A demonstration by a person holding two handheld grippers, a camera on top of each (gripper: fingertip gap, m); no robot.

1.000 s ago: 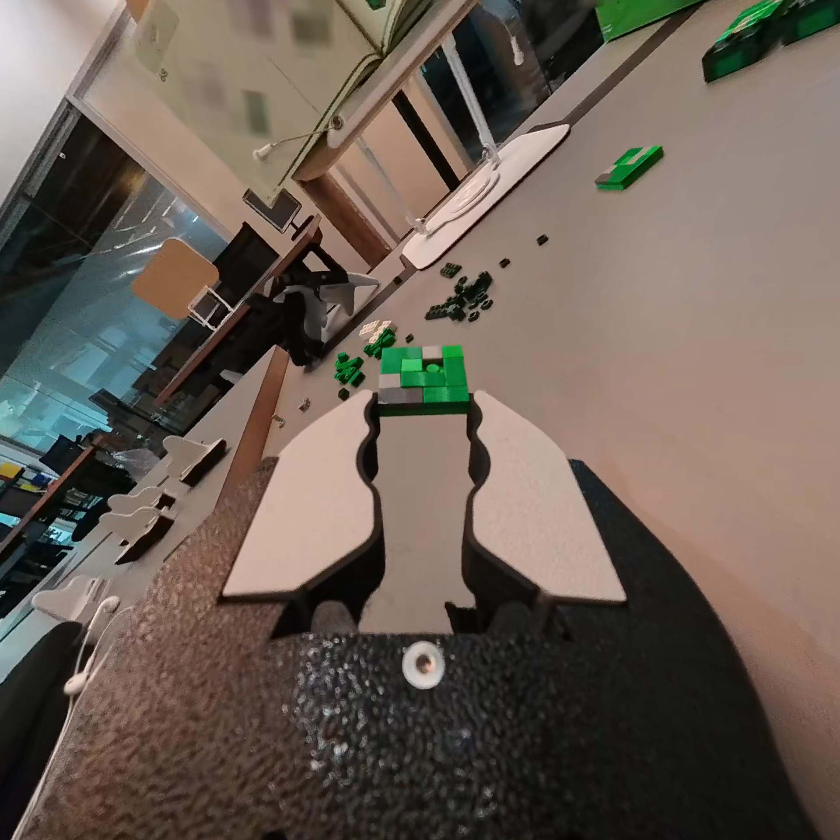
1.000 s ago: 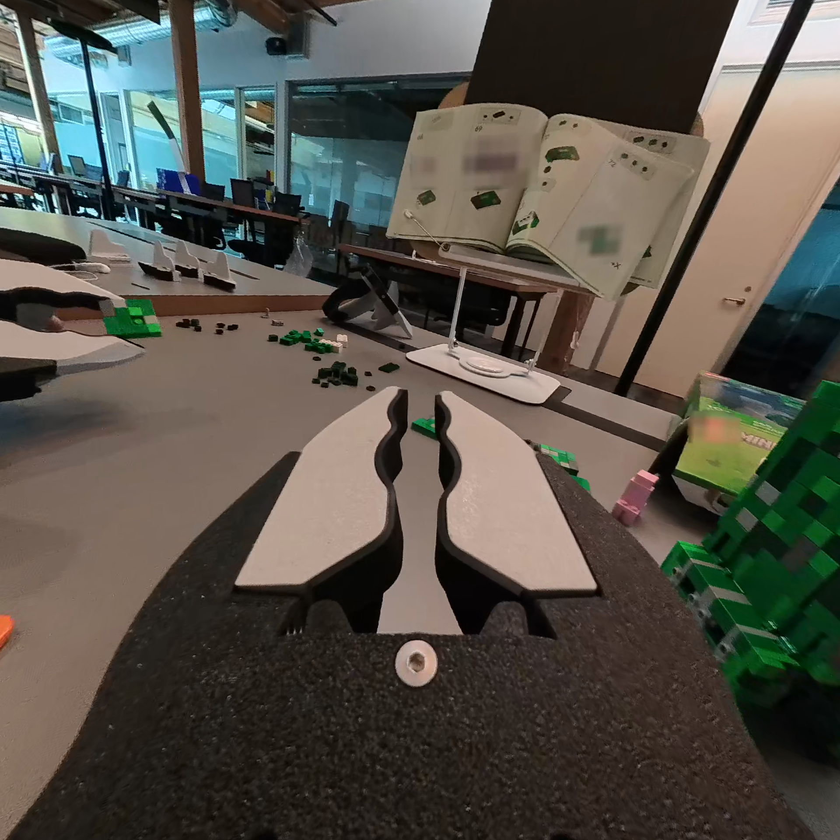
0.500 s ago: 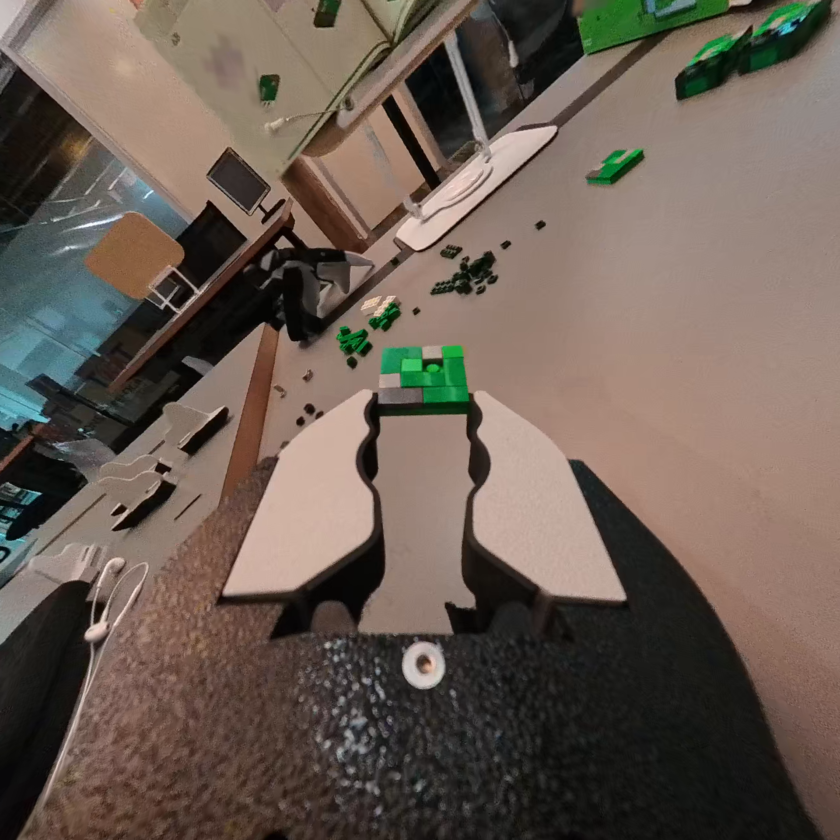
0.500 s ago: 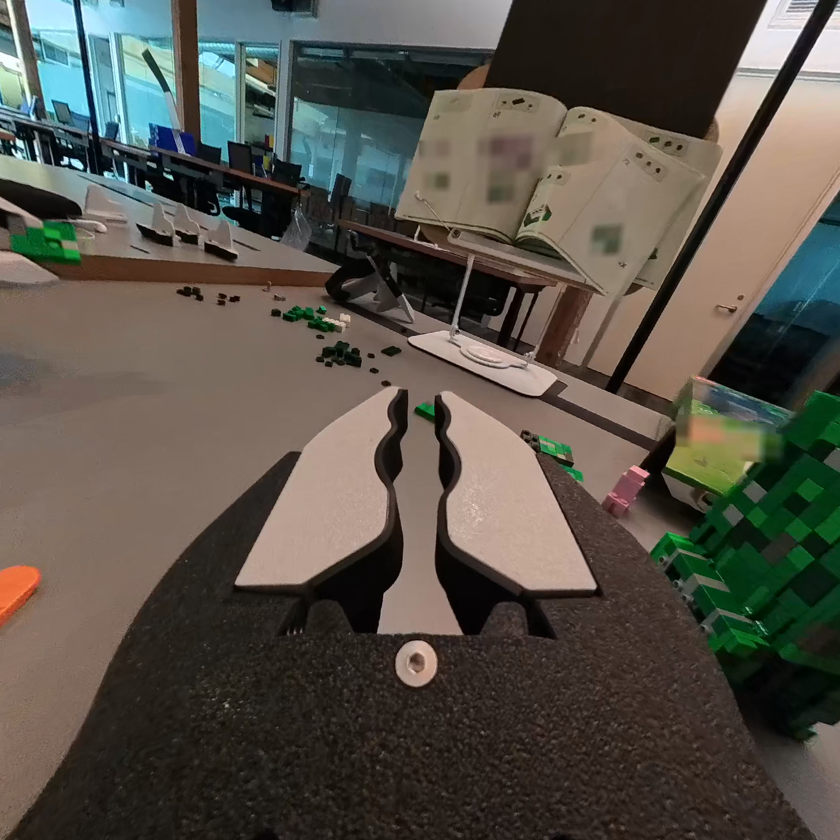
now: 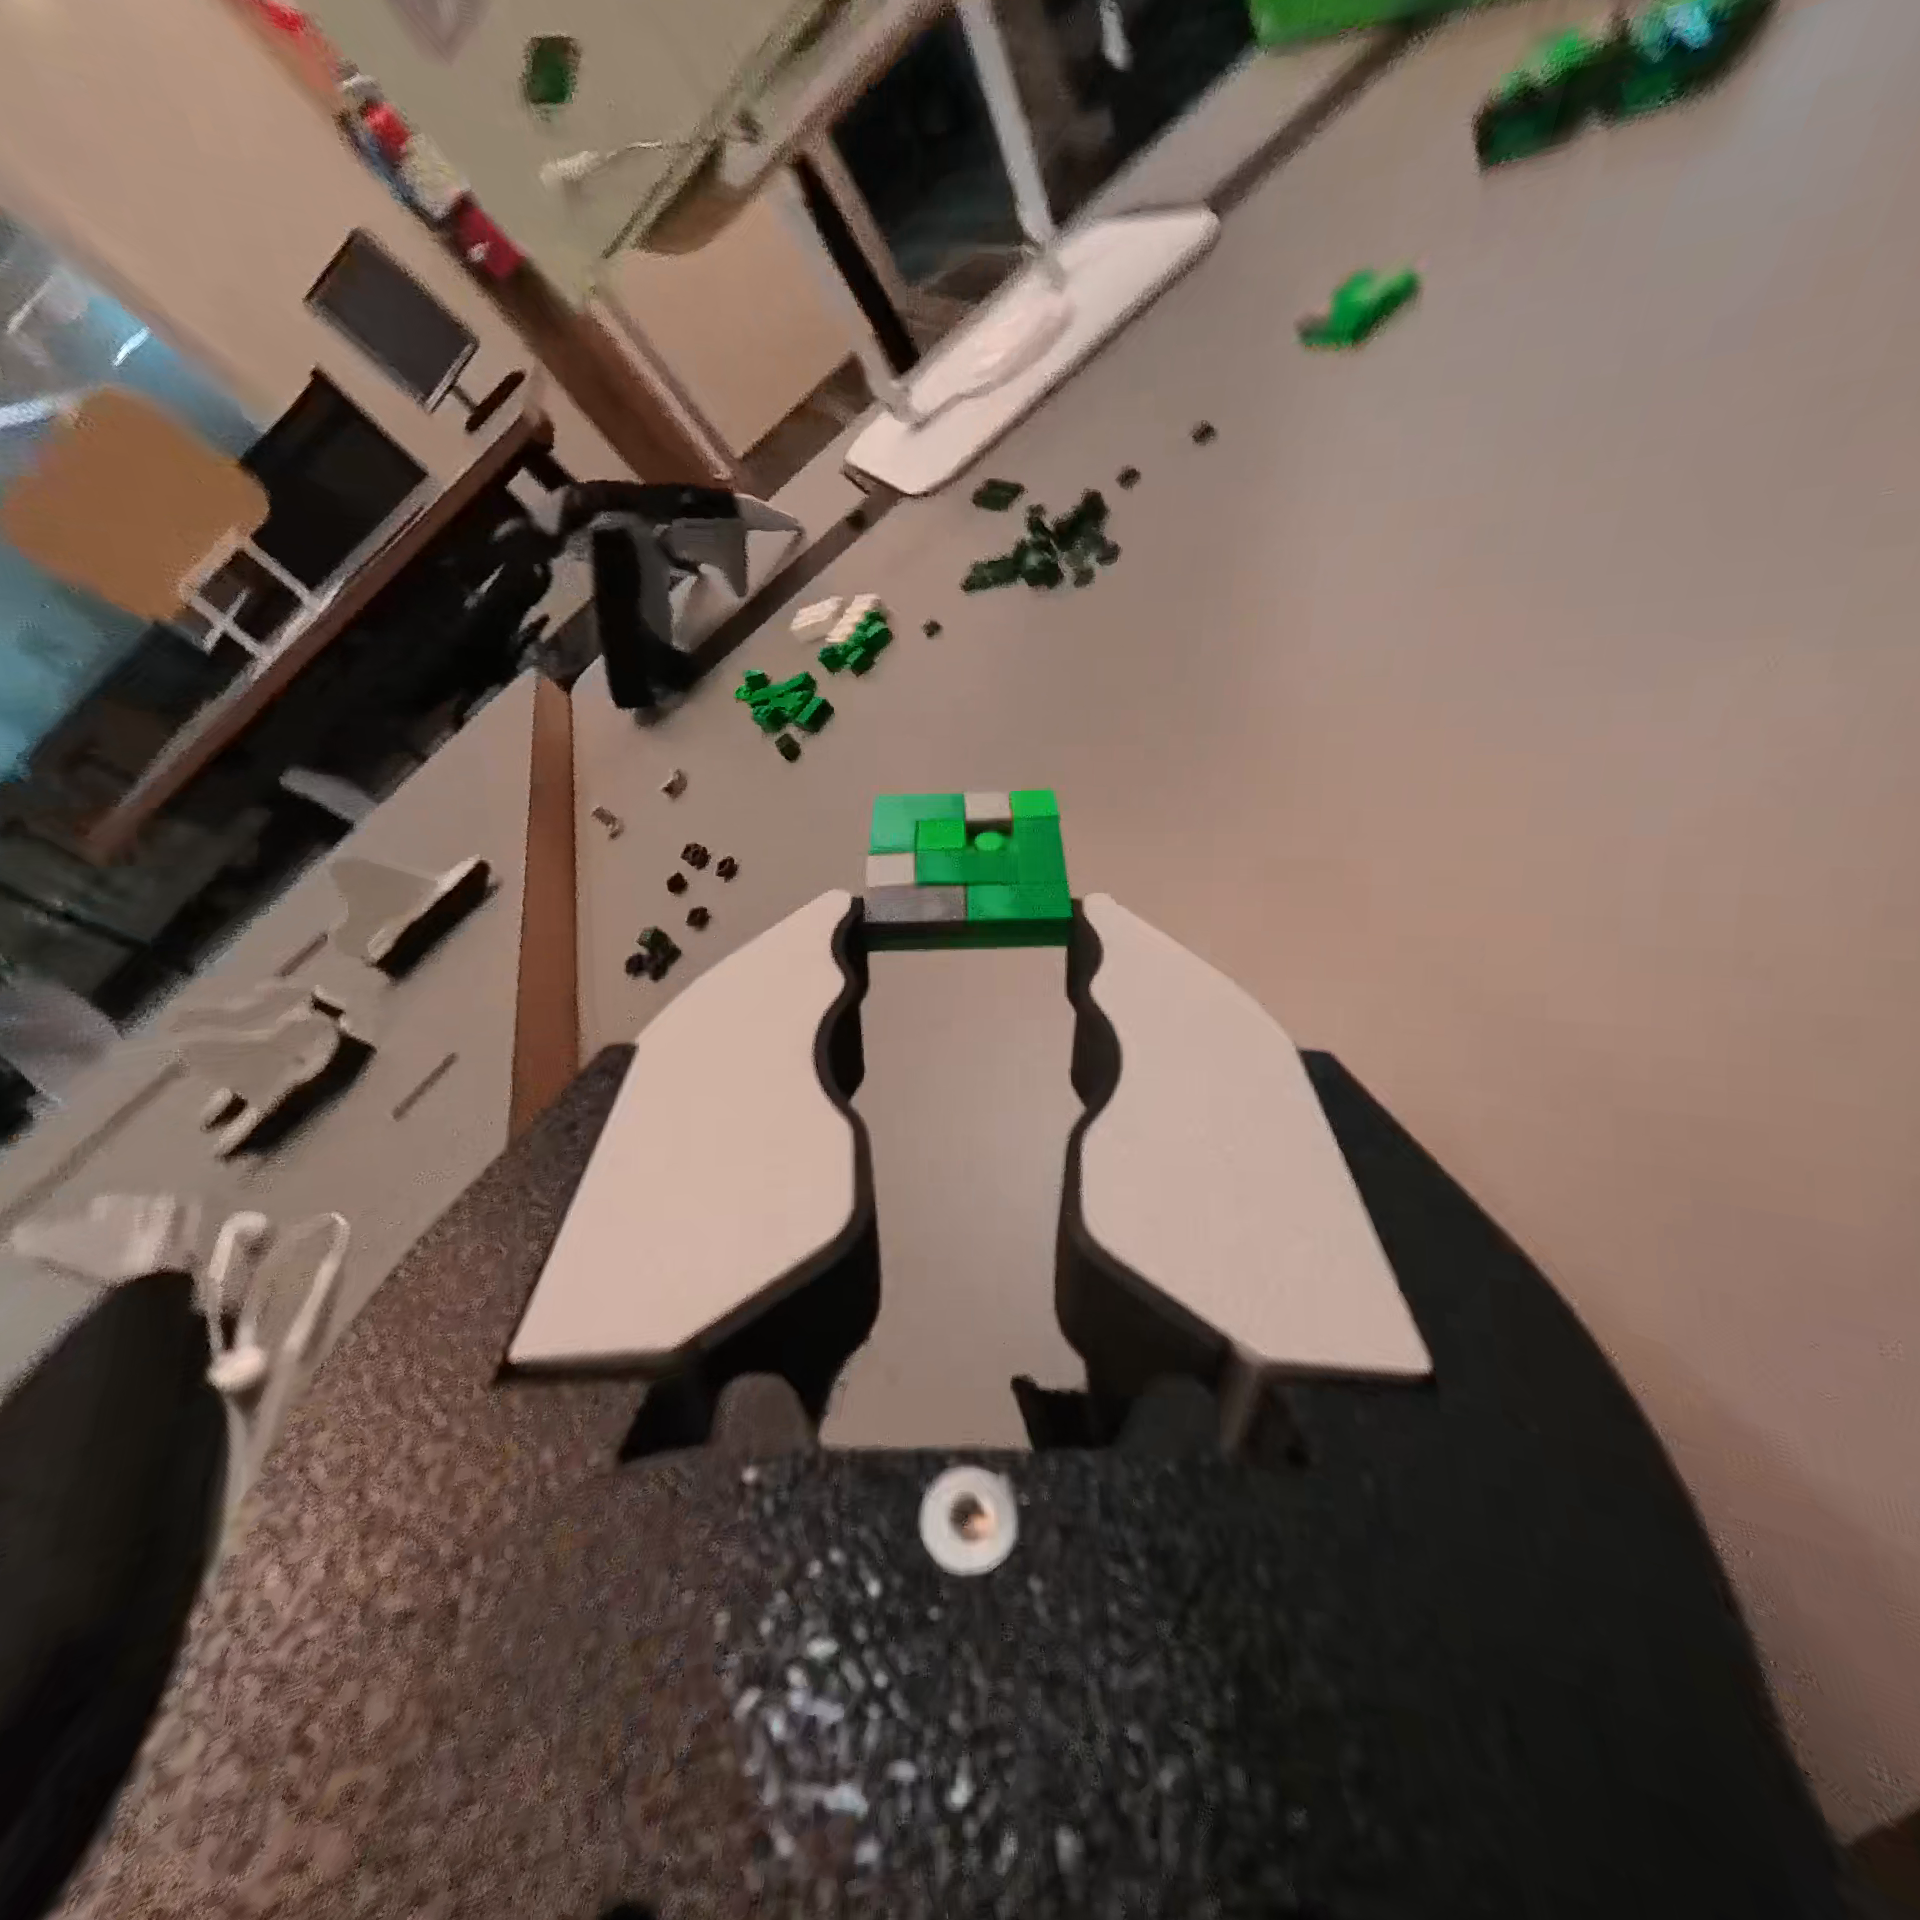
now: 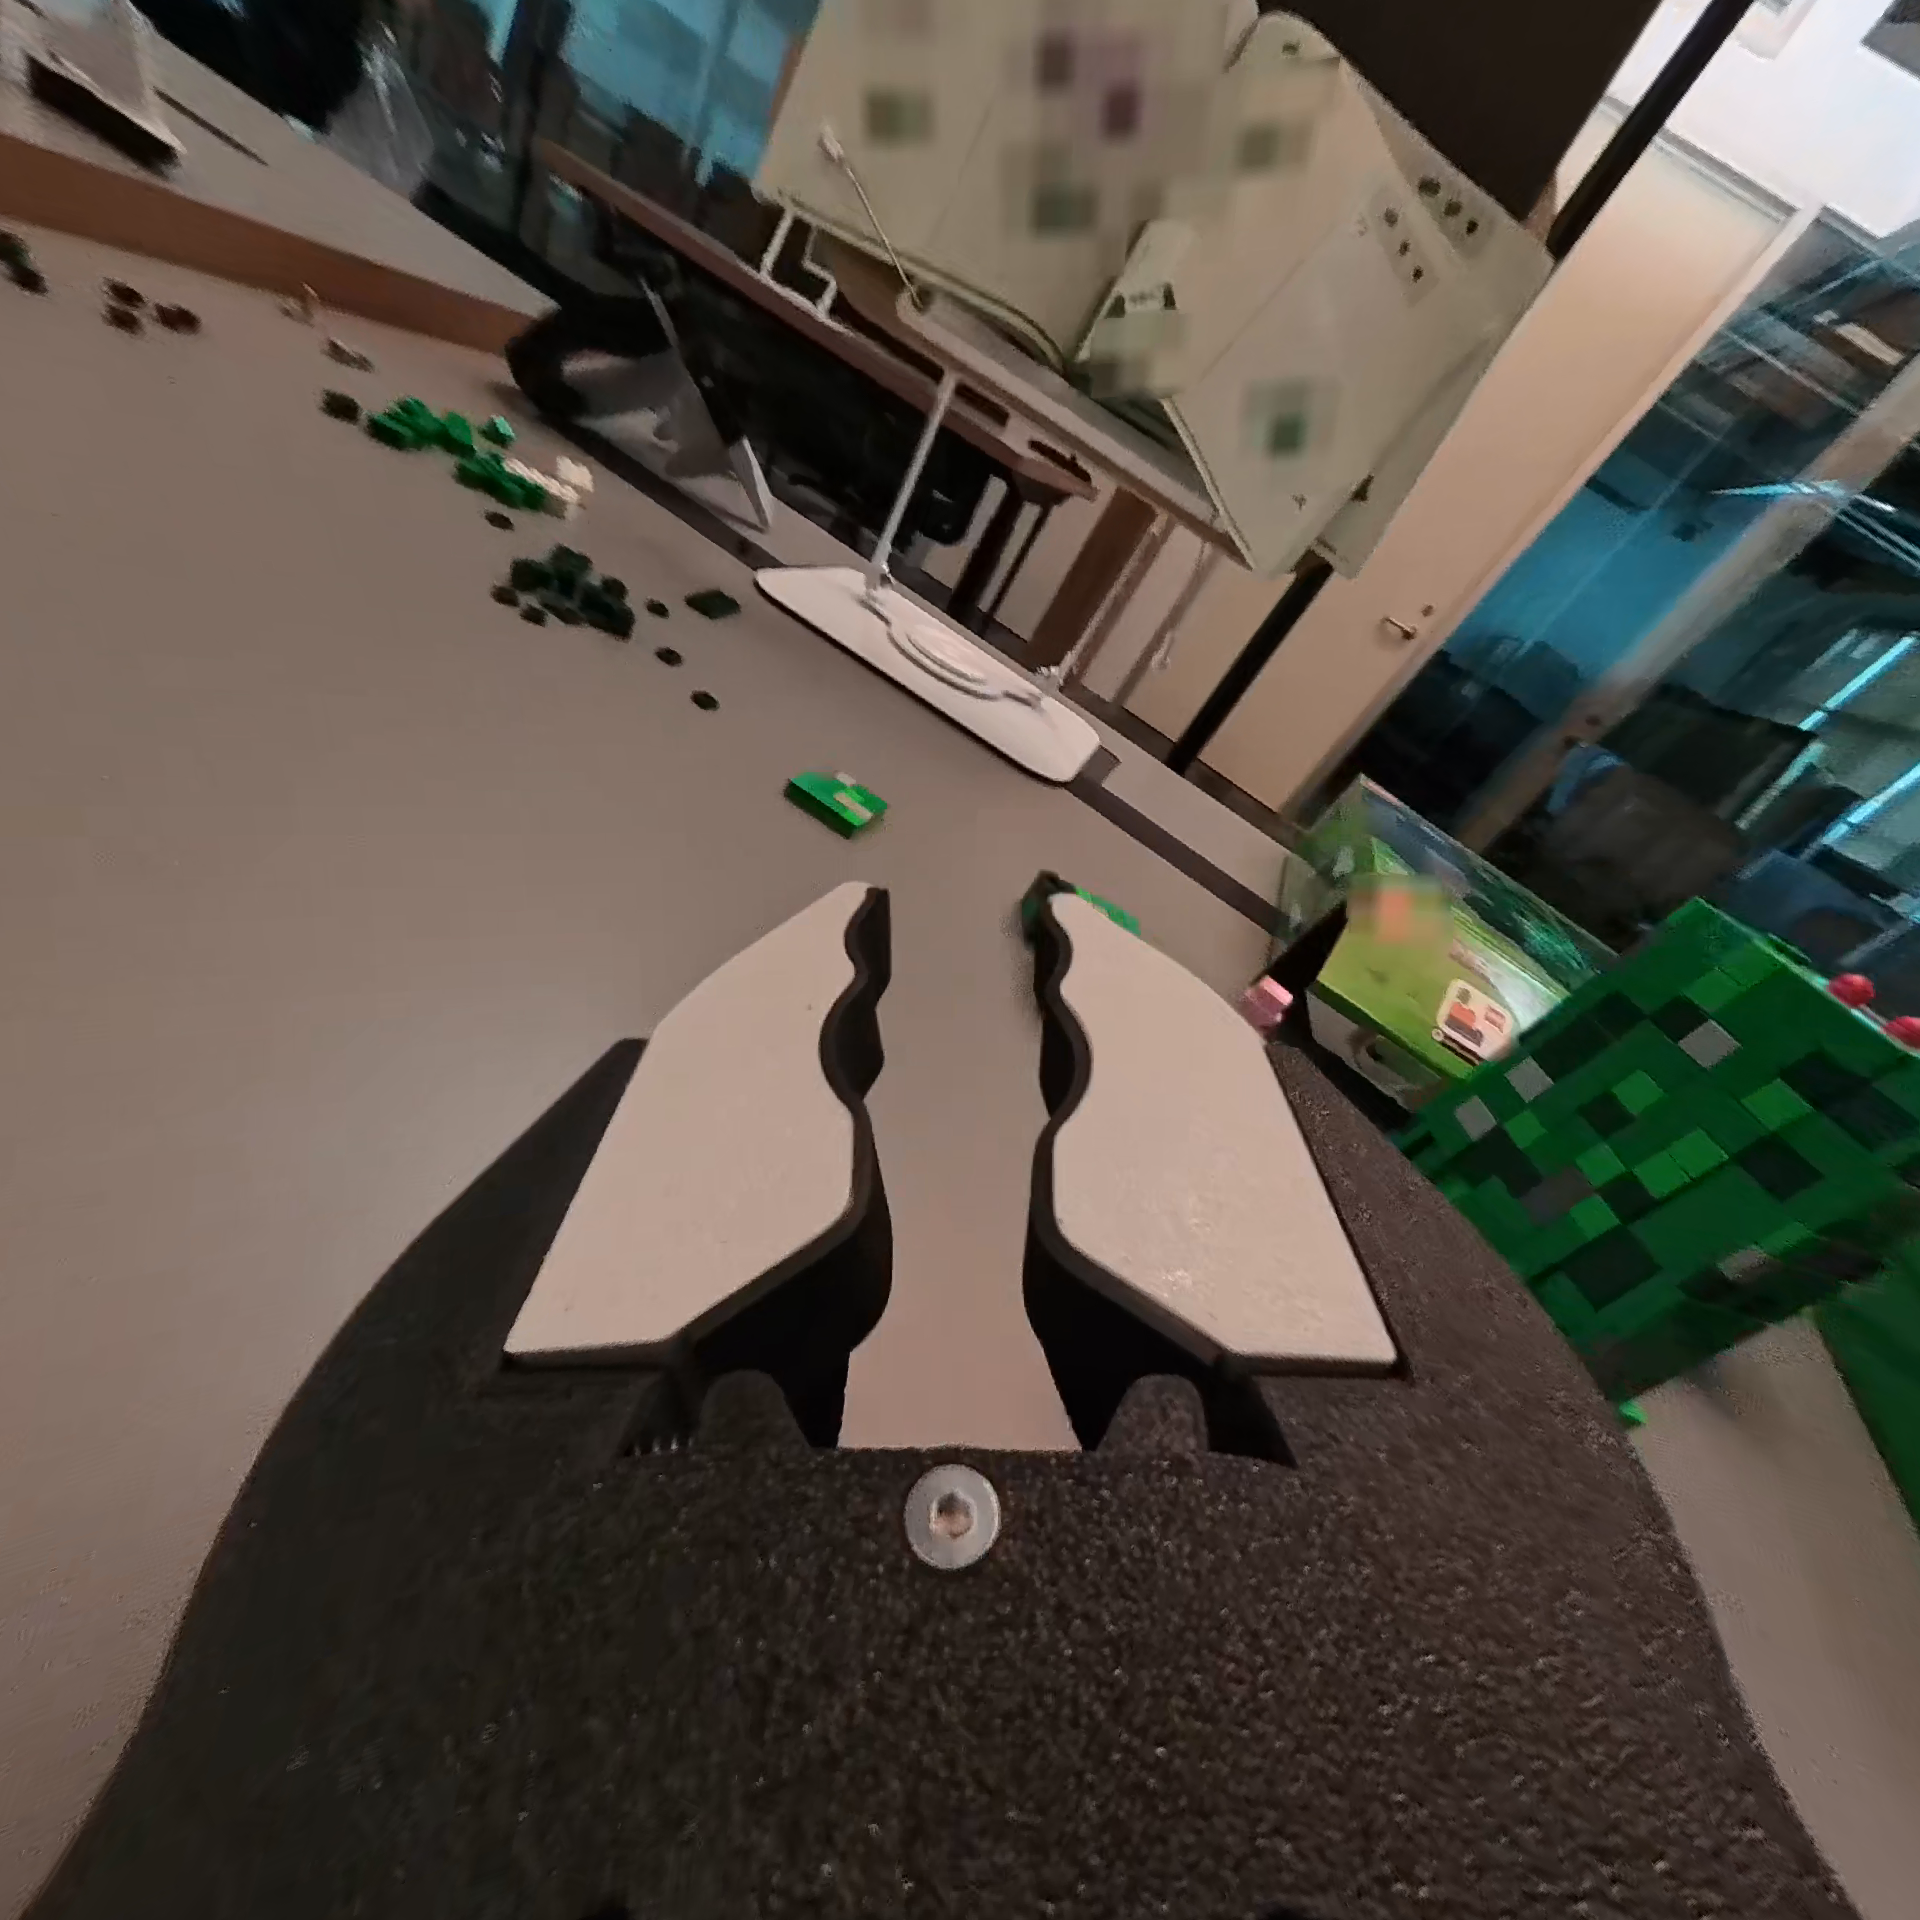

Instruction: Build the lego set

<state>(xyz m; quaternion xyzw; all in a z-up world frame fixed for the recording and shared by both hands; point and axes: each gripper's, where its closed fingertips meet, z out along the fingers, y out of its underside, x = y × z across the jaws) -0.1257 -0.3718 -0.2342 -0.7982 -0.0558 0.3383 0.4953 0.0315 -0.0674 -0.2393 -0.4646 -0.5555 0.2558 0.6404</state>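
Tips of the left claw are clamped on a green-and-grey brick panel, held above the grey surface. The right claw is parted and empty — a small green plate assembly is seen just ahead.

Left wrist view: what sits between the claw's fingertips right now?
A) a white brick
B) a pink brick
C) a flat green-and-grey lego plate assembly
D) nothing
C: the flat green-and-grey lego plate assembly is clamped at its near edge between the left claw fingertips, above the table.
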